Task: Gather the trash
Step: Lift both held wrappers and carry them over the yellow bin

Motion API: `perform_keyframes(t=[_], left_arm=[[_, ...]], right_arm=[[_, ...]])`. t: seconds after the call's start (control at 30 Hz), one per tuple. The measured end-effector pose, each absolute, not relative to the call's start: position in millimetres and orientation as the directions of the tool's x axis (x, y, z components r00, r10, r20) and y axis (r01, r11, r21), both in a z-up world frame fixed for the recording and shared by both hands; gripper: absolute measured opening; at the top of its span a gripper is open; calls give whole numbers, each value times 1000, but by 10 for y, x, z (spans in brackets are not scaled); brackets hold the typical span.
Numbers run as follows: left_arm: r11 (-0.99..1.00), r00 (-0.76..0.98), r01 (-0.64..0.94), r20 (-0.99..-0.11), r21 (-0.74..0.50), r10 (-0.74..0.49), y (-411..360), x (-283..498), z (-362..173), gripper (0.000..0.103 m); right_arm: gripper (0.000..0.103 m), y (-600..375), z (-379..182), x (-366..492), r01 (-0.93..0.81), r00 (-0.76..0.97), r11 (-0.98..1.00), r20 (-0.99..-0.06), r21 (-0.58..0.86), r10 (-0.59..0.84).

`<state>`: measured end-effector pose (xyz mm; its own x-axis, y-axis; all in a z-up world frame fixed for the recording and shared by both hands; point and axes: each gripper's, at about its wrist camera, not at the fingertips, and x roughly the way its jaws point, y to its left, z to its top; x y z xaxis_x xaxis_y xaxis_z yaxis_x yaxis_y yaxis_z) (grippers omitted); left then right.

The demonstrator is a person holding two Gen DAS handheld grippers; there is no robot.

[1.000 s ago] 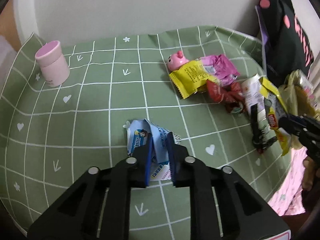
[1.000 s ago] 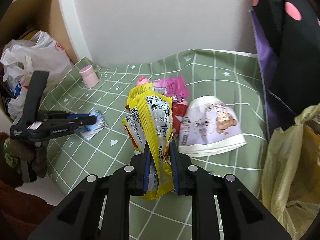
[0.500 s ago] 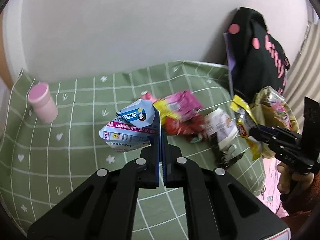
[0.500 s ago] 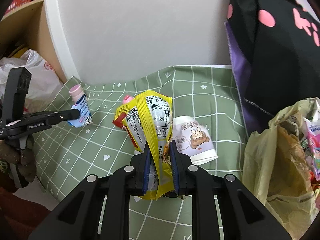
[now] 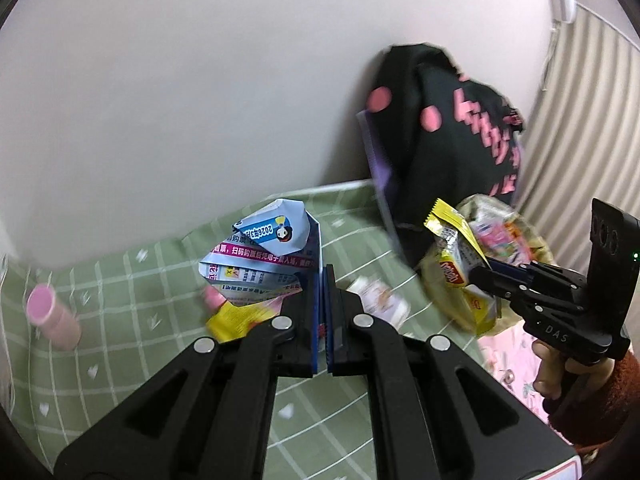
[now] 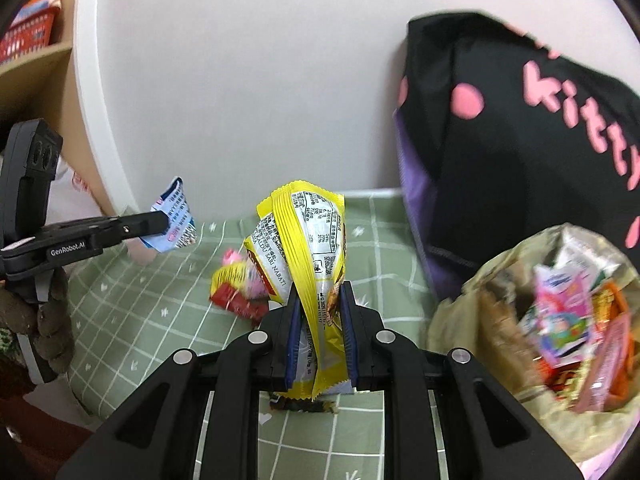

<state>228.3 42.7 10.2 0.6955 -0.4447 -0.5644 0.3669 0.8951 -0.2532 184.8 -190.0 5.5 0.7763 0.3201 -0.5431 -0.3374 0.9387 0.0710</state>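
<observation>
My left gripper [image 5: 323, 276] is shut on a crumpled blue and white paper leaflet [image 5: 264, 256] and holds it in the air above the green checked tablecloth [image 5: 120, 360]. The leaflet also shows in the right wrist view [image 6: 174, 220]. My right gripper [image 6: 320, 292] is shut on a yellow snack wrapper [image 6: 304, 236], held up beside a yellowish plastic trash bag [image 6: 560, 320] full of wrappers at the right. In the left wrist view the right gripper [image 5: 486, 274] holds the yellow wrapper [image 5: 456, 256] in front of the bag [image 5: 504, 232].
Several wrappers lie on the cloth: yellow [image 6: 228, 276], red [image 6: 236, 304], and a white packet [image 5: 380, 300]. A pink cylinder [image 5: 50, 316] stands at the left. A black garment with pink lettering [image 6: 520, 140] hangs at the right, against the wall. A shelf [image 6: 32, 60] stands far left.
My left gripper has lifted the leaflet higher and carried it right, toward the bag. My right gripper has moved the yellow wrapper closer to the bag's opening.
</observation>
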Motion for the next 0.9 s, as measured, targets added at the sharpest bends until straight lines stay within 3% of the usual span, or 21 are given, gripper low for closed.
perform_keyframes(t=[0.2, 0.43, 0.57, 0.73, 0.9], left_arm=[[828, 656, 491, -510, -270, -556, 80, 2394, 387, 2], [704, 550, 638, -456, -311, -700, -551, 2586, 638, 2], [611, 460, 725, -437, -317, -773, -1000, 2594, 733, 2], [457, 288, 813, -432, -362, -855, -1661, 2582, 767, 2], [363, 140, 848, -498, -385, -856, -2338, 2671, 548, 2]], right_arm=[[18, -2154, 373, 1693, -279, 837, 958, -472, 64, 276], [18, -2772, 656, 1449, -182, 884, 968, -401, 174, 239], [18, -3128, 775, 1266, -47, 916, 997, -395, 69, 70], [18, -3702, 848, 1071, 97, 918, 992, -393, 84, -56], [18, -4007, 684, 1119, 163, 881, 984, -460, 67, -114]])
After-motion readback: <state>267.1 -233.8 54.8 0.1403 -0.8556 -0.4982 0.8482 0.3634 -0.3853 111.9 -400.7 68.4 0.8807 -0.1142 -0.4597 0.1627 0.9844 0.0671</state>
